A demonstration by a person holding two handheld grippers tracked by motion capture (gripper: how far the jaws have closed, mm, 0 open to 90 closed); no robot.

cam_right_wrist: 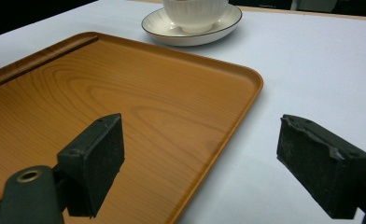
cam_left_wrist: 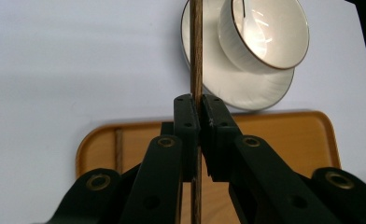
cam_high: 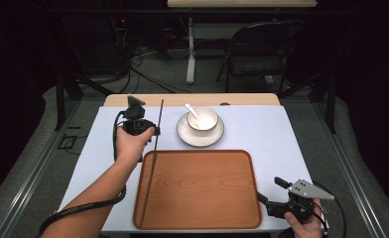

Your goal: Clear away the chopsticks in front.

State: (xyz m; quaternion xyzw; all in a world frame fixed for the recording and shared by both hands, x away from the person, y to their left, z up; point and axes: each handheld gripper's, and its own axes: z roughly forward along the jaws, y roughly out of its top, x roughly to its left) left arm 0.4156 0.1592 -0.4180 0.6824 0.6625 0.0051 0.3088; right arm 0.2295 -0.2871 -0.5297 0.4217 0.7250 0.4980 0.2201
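From above, my left tongs (cam_high: pixel 152 132) pinch a long thin chopstick (cam_high: pixel 156 144) near its upper part, its low end over the wooden tray (cam_high: pixel 232 163); it looks light, stiff and prone to swing. Along my left jaws, the pads close on the stick just beside the cup and saucer (cam_left_wrist: pixel 260 70), both fragile. Along my right tongs (cam_right_wrist: pixel 218 158), jaws spread over the tray's edge, bare table beyond.

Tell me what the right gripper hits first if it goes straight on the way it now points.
Probably the near right edge of the wooden tray: the open right gripper straddles that rim. Further along the same line stands the saucer with its cup, though depth is hard to judge.
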